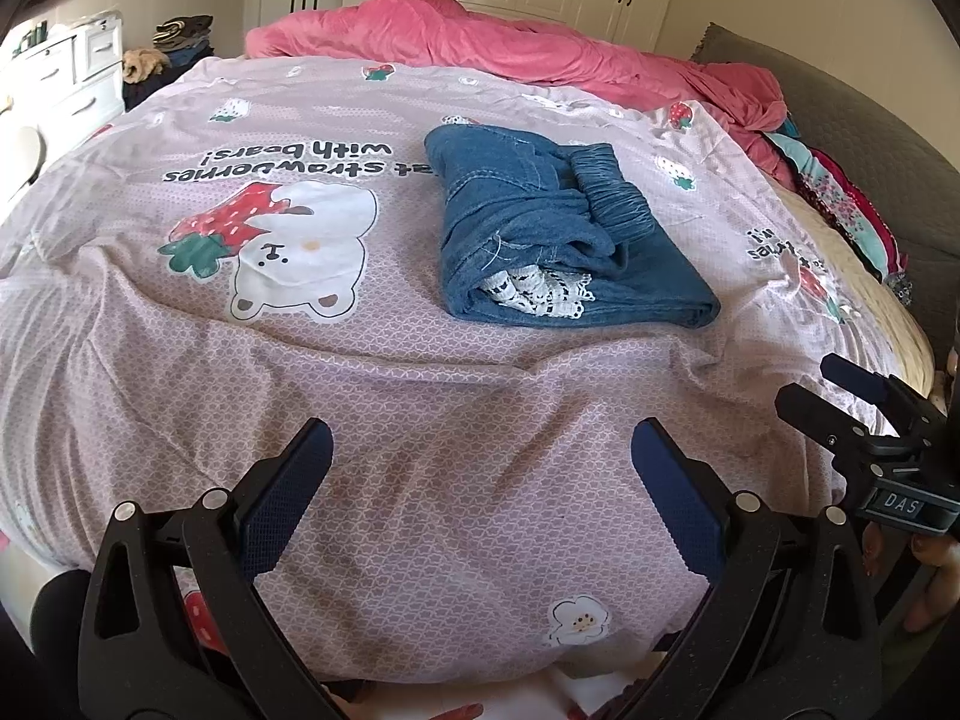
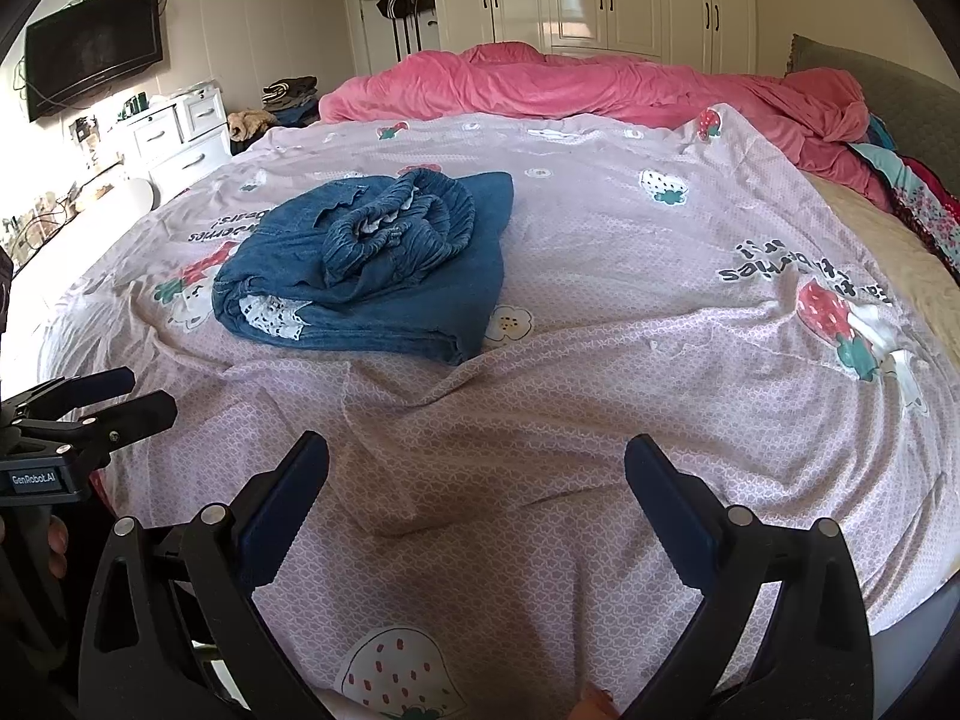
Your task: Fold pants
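Left wrist view: the left gripper (image 1: 480,486), at bottom centre, is spread wide and grasps nothing. The denim pants (image 1: 558,228) sit right of centre on the patterned bedsheet (image 1: 420,396), already a compact bundle with the elastic waistband (image 1: 612,192) on top.

Right wrist view: the right gripper (image 2: 477,492) is likewise released and empty, with the pants (image 2: 372,264) at centre left. Judged nearly done; any tidy-up should press the waistband flat, not tug.

One folded blue denim pair of pants (image 1: 558,228) (white lace trim showing), one crumpled pink blanket (image 1: 510,48), two black two-finger grippers (image 1: 480,480) (image 2: 477,480).
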A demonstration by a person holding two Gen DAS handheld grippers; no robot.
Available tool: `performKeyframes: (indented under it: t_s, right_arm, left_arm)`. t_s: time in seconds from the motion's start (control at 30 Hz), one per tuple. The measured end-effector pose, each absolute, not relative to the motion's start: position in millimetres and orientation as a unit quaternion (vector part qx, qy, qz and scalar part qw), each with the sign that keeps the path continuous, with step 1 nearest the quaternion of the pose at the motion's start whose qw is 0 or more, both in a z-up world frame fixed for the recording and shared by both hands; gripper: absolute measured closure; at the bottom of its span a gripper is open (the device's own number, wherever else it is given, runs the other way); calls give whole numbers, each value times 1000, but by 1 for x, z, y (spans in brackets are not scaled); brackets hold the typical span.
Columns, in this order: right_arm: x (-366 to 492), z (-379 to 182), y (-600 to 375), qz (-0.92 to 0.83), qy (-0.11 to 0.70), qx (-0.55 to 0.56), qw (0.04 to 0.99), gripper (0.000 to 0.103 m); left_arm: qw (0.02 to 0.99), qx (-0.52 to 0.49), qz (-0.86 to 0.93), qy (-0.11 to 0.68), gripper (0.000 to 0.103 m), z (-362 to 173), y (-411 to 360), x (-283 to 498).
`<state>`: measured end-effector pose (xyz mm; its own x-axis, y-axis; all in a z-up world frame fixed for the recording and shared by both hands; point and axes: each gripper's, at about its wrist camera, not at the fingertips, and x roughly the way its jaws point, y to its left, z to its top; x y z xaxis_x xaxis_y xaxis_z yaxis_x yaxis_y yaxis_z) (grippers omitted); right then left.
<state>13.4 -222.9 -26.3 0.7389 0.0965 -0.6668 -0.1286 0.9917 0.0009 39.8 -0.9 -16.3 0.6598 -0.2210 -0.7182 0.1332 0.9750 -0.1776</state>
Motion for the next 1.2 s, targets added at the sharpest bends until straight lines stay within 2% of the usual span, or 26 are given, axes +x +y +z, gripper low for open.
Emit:
performKeyframes:
  t_s: [1.2]
  right_arm:
    - [13,-27,-224,57,358,-19,932,4]
  left_arm:
    - [909,-53,-98,402,9,-16,-1,40]
